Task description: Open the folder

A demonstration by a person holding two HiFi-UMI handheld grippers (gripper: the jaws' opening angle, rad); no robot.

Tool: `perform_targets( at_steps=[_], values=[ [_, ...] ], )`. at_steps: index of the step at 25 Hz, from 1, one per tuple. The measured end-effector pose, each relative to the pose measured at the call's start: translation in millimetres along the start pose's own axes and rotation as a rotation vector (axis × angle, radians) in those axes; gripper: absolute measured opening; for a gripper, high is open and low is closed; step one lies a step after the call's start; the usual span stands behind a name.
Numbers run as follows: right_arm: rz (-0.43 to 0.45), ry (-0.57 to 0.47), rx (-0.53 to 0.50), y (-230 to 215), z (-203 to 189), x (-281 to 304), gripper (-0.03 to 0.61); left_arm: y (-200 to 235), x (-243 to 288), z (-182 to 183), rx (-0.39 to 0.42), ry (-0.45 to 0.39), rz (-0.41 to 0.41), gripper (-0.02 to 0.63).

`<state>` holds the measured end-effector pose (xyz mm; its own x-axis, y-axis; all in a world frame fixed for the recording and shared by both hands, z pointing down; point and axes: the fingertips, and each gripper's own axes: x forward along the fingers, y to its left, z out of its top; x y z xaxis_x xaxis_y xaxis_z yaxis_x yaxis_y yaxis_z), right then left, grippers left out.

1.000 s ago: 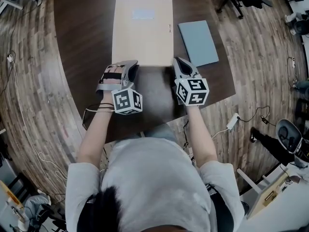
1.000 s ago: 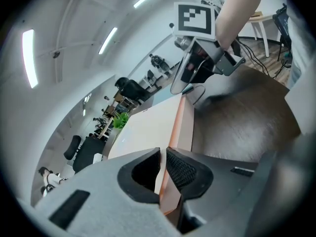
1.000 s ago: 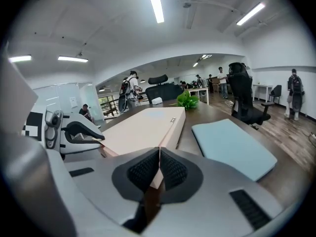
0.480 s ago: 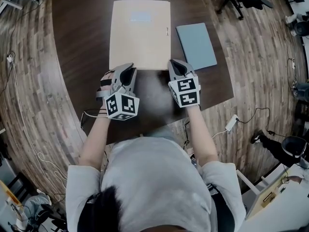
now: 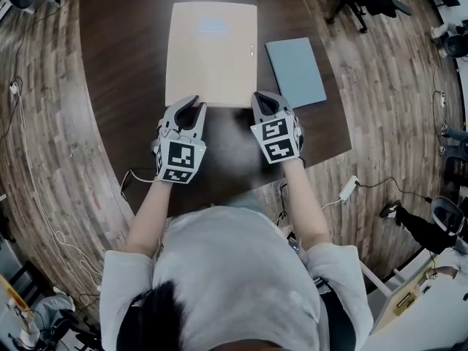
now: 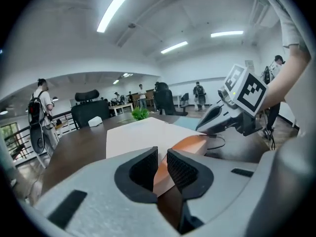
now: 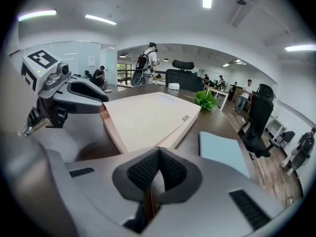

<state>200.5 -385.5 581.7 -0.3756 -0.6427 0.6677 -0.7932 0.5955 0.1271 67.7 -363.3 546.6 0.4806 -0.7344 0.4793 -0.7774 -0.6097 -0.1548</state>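
Left gripper (image 5: pixel 190 110) and right gripper (image 5: pixel 265 102) pinch one folder (image 5: pixel 212 50).
Jaws clamped on its near edge; one blue notebook (image 5: pixel 295 72) beside.

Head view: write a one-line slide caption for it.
Left gripper and right gripper pinch the near edge of the folder on a dark table, beside a grey-blue pad.

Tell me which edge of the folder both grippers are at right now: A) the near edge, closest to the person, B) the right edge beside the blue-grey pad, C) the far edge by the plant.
A: the head view shows the left gripper and the right gripper at the two near corners of the folder.
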Motion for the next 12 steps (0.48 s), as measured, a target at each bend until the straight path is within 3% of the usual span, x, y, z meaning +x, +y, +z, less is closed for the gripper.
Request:
perform_targets(
  at_steps=[6, 12],
  values=[
    [0.016, -0.001, -0.004, 0, -1, 2, 0.011, 62, -31, 27, -0.424, -0.191, 0.131, 0.026],
    [0.017, -0.008, 0.022, 0, -1, 3, 0.011, 114, -64, 3, -0.725, -0.239, 0.255, 0.023]
  ],
)
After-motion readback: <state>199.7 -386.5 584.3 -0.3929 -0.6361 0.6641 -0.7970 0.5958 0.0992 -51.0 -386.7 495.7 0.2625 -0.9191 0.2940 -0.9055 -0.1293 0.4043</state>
